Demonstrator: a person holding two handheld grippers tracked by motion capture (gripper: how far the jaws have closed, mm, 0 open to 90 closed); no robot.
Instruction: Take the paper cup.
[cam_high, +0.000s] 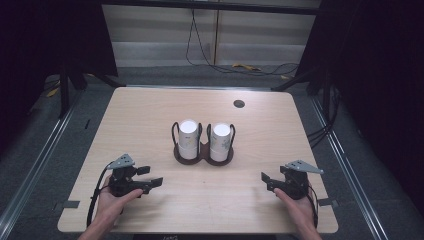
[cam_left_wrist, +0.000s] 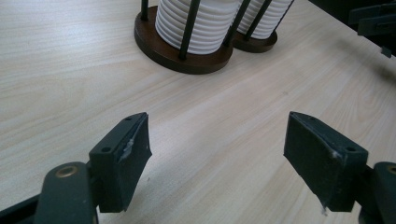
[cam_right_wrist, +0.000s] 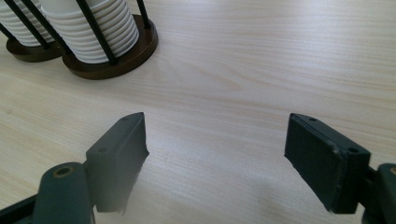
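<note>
A dark wooden double cup holder (cam_high: 203, 156) with black wire posts stands at the table's middle. It carries two upside-down stacks of white ribbed paper cups, the left stack (cam_high: 188, 138) and the right stack (cam_high: 220, 141). My left gripper (cam_high: 150, 176) rests open near the front left, its jaws toward the holder and nothing between them. In the left gripper view the gripper (cam_left_wrist: 217, 154) gapes wide over bare wood, with the stacks (cam_left_wrist: 196, 23) ahead. My right gripper (cam_high: 267, 181) is open at the front right. Its own view shows the gripper (cam_right_wrist: 217, 154) empty and the holder base (cam_right_wrist: 116, 60) at upper left.
The light wooden table (cam_high: 150, 120) has a round dark cable grommet (cam_high: 239, 104) near its far edge. Cables lie on the floor behind. Metal rails run along both sides of the table. The right gripper (cam_left_wrist: 373, 23) appears at the top right of the left gripper view.
</note>
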